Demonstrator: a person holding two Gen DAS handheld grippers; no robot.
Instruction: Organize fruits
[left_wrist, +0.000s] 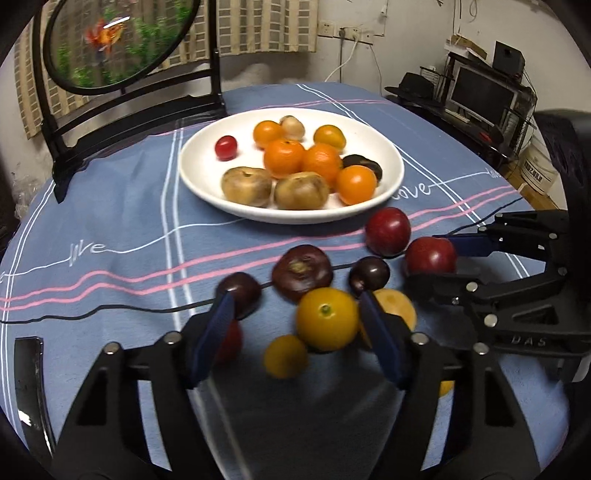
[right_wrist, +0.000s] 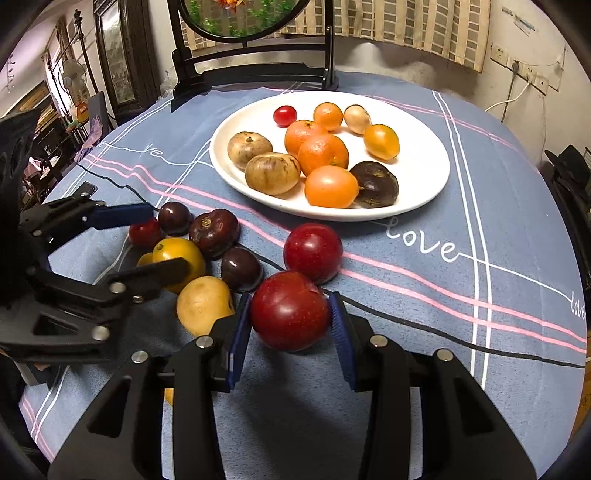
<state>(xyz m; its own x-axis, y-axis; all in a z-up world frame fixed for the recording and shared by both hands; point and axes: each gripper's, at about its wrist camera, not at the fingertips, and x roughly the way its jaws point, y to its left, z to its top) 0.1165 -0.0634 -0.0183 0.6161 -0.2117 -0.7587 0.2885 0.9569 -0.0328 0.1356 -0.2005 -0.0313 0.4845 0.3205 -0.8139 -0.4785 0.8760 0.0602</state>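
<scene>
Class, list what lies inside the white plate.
The white plate holds five orange fruits, two tan ones, a small pale one, a red cherry tomato and a dark fruit. Anything beneath this pile is covered.

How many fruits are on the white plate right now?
10, on the white plate: one small red, five orange or yellow, three tan-brown, one dark purple at the near right. A small one could be hidden behind the larger fruits.

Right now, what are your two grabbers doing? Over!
Right gripper shut on big red plum. Left gripper open around round yellow fruit, not gripping. White round plate ahead; second red plum in between.
</scene>
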